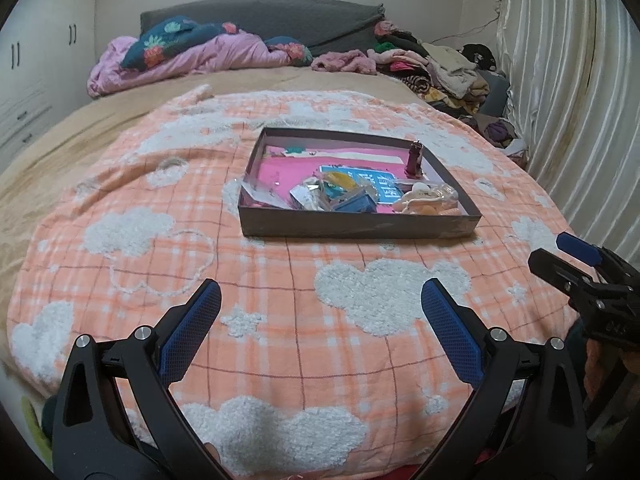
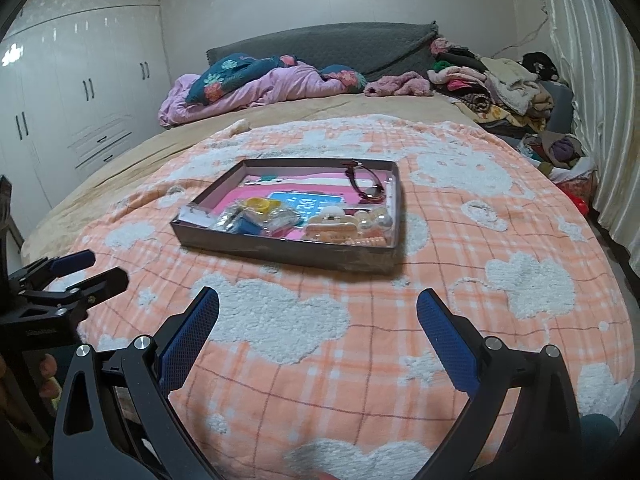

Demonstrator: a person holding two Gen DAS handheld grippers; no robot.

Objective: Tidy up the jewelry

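A big bed (image 2: 120, 168) fills the room, with an orange checked blanket (image 2: 360, 340) on top. In the middle of the blanket sits a flat dark box (image 2: 280, 250). All the small things lie inside it in a loose heap near its front: a pale hair clip (image 2: 332, 222), shiny beads (image 2: 378, 216), a yellow bit (image 2: 258, 203) and sunglasses (image 2: 366, 184). Nothing lies outside the box. This could be a mix waiting for sorting, or things already gathered in.

The left gripper (image 1: 320, 336) and the right gripper (image 2: 318, 332) hang near the blanket's front edge, fingers spread wide, holding nothing.

The little packets are too small to make out.
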